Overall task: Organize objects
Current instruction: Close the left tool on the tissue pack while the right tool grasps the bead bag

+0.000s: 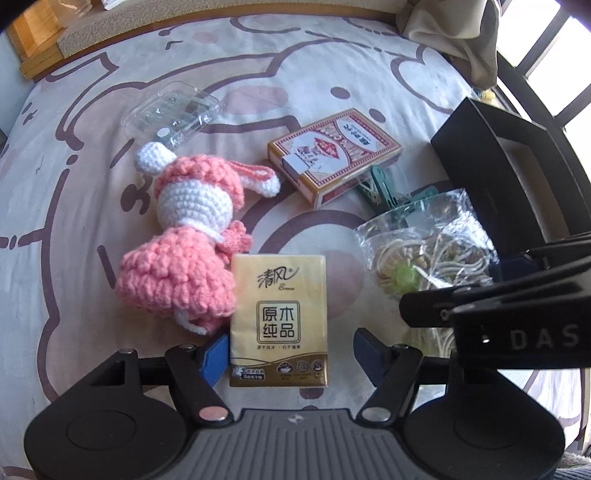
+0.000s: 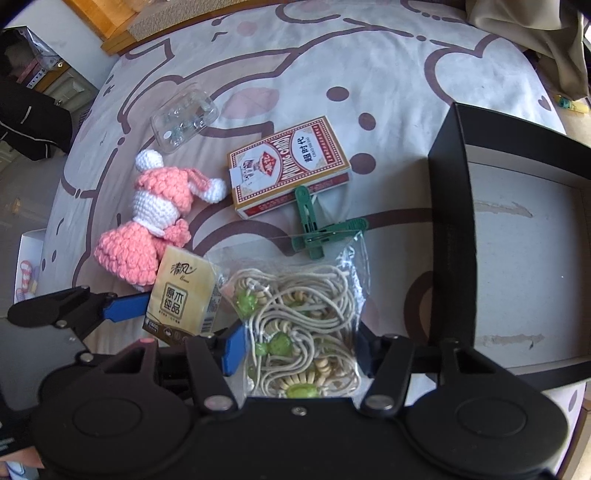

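On a bedsheet lie a gold tissue pack, a pink crochet doll, a red card box, green clips, a clear plastic case and a clear bag of cords and beads. My left gripper is open, its blue fingers either side of the tissue pack's near end; the left pad touches it, the right stands apart. My right gripper is open around the near part of the bead bag. The tissue pack and the left gripper's fingers show at left in the right wrist view.
An open black box with a grey floor stands to the right of the objects; it also shows in the left wrist view. A wooden headboard lies far left, and crumpled cloth far right. The bed edge falls away at left.
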`<state>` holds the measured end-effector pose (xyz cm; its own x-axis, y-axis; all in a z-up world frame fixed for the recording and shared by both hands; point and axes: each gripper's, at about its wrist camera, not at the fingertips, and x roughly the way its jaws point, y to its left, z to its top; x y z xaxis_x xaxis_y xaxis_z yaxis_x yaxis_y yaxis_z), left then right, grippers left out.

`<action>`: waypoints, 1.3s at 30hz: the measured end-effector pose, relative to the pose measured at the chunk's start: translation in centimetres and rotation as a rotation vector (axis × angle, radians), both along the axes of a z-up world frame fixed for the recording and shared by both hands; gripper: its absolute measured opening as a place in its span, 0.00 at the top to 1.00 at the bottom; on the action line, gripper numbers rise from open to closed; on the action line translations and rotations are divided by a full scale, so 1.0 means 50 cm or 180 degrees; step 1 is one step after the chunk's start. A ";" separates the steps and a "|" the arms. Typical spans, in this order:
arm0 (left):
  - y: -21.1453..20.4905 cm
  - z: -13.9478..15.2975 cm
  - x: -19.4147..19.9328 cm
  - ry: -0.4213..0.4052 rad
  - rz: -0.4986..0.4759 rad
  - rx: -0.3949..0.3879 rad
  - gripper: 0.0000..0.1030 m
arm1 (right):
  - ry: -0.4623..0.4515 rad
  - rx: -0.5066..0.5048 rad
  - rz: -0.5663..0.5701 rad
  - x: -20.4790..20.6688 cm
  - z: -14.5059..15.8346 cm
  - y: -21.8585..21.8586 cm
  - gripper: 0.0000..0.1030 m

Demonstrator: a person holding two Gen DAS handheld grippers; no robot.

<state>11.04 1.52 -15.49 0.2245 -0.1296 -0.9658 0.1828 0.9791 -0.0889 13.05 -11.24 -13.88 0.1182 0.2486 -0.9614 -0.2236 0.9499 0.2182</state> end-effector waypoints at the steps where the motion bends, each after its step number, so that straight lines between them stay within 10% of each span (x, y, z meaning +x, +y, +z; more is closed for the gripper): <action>1: 0.000 -0.001 0.001 0.0013 -0.0012 0.0020 0.38 | 0.0004 -0.0005 0.0006 -0.002 -0.001 -0.004 0.43; 13: 0.045 -0.001 -0.028 0.0241 0.0049 0.0045 0.49 | 0.0104 -0.0117 0.0234 -0.021 -0.018 0.011 0.43; 25: 0.064 -0.001 -0.019 0.0144 0.0388 0.0116 0.35 | 0.0184 -0.0215 0.0416 -0.034 -0.038 0.018 0.34; 29: 0.055 0.002 -0.010 0.0186 0.0313 0.0190 0.49 | 0.0168 -0.0277 0.0557 -0.042 -0.039 0.024 0.38; 39: 0.060 0.051 -0.039 0.0037 0.0333 0.0136 0.49 | 0.0002 -0.0162 0.0481 -0.054 0.012 0.013 0.44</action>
